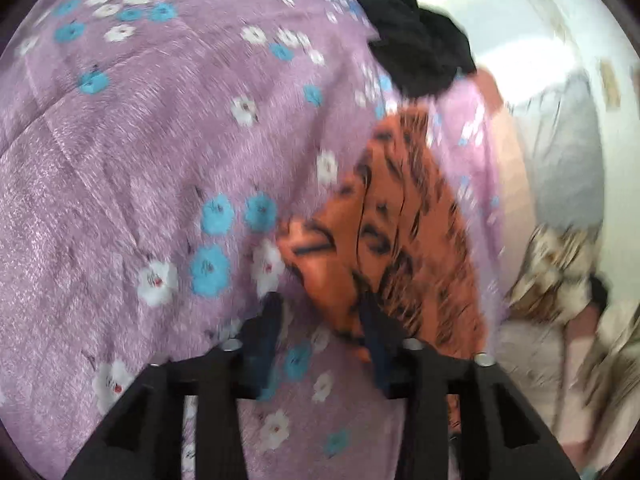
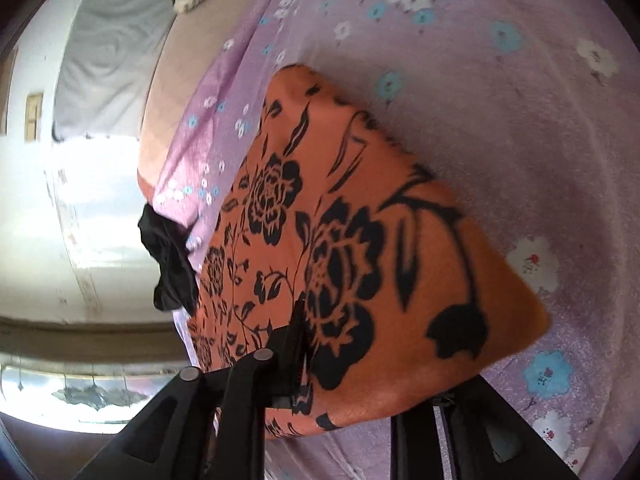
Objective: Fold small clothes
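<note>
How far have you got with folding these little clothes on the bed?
Looks done: the orange flowered cloth lies with straight edges on the purple sheet, seemingly doubled over. In hand: its near edge sits in the right tongs, grip unclear; the left tongs stand open beside it. Left: the black garment, bunched at the bed's edge.

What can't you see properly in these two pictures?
- Left view: motion blur smears the orange cloth, so its black pattern is unreadable.
- Left view: the black garment is bunched, so its kind is unclear.
- Right view: the orange cloth drapes over the right gripper, hiding one finger; whether the jaws pinch it cannot be told.
- Right view: the bedspread is partly covered by the cloth.
</note>
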Tool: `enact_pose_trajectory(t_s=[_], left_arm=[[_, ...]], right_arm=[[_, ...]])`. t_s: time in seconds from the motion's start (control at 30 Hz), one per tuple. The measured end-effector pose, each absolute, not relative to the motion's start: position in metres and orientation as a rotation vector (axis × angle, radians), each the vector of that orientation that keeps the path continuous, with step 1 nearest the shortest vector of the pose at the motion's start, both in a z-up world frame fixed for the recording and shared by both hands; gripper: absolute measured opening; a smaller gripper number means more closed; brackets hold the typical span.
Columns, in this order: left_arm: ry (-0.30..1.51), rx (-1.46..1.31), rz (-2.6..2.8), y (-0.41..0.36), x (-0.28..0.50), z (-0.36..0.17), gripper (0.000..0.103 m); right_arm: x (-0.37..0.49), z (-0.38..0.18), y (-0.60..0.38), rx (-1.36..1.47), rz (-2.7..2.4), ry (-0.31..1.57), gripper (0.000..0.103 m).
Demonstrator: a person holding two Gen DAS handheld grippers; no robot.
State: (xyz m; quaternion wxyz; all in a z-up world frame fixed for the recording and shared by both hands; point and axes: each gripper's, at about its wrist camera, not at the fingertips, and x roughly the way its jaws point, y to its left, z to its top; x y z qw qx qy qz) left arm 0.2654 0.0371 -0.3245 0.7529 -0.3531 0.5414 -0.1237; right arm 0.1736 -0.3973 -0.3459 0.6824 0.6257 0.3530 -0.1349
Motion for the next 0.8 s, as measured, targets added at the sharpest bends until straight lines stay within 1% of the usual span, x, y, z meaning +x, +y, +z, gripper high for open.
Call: enact_pose_trajectory(t_s=[0.07, 0.1, 0.17, 0.2, 0.3, 0.33, 0.37, 0.4, 0.43, 0.47, 0.5, 0.57, 0.6, 0.7, 0.8], left_arm=[[1.154, -0.789, -0.267, 0.038, 0.267, -0.322, 0.069], [1.154, -0.791, -0.286, 0.035, 0.269, -0.321, 0.072], [1.162, -0.798, -0.326, 0.028, 0.273, -0.323, 0.074], [1.169, -0.801, -0.344, 0.025, 0.276, -0.325, 0.074], [1.153, -0.824, -0.343, 0.019, 0.284, -0.327, 0.074], [1.131, -0.837, -0.339, 0.019, 0.287, -0.327, 0.073], [1.118, -0.842, -0.332, 0.019, 0.289, -0.326, 0.071], [1.109, -0.845, -0.324, 0.018, 0.293, -0.327, 0.065], [1.109, -0.84, -0.314, 0.02, 0.295, -0.328, 0.045], [1.115, -0.819, -0.293, 0.018, 0.298, -0.33, 0.034], [1.121, -0.807, -0.283, 0.016, 0.301, -0.333, 0.032], [1.115, -0.816, -0.276, 0.017, 0.299, -0.334, 0.023], [1.107, -0.801, -0.274, 0.014, 0.299, -0.33, 0.022], [1.07, -0.728, -0.278, 0.006, 0.291, -0.313, 0.017], [1.036, -0.662, -0.303, 0.003, 0.276, -0.293, 0.012]], right_arm=[[0.171, -0.346, -0.398, 1.412, -0.306, 0.784, 0.023], [0.17, -0.348, -0.398, 1.421, -0.306, 0.782, 0.023], [0.166, -0.353, -0.401, 1.462, -0.303, 0.777, 0.027], [0.162, -0.356, -0.403, 1.477, -0.305, 0.777, 0.031], [0.157, -0.363, -0.406, 1.526, -0.336, 0.757, 0.057], [0.154, -0.364, -0.408, 1.547, -0.33, 0.726, 0.058], [0.151, -0.364, -0.411, 1.555, -0.332, 0.718, 0.058], [0.152, -0.362, -0.411, 1.545, -0.333, 0.715, 0.058], [0.153, -0.359, -0.411, 1.526, -0.333, 0.712, 0.058], [0.153, -0.357, -0.411, 1.505, -0.335, 0.715, 0.058], [0.154, -0.356, -0.412, 1.484, -0.338, 0.727, 0.058], [0.155, -0.354, -0.414, 1.445, -0.354, 0.743, 0.058], [0.156, -0.353, -0.415, 1.436, -0.361, 0.74, 0.055], [0.162, -0.348, -0.418, 1.375, -0.406, 0.731, 0.035], [0.165, -0.336, -0.418, 1.272, -0.422, 0.728, 0.027]])
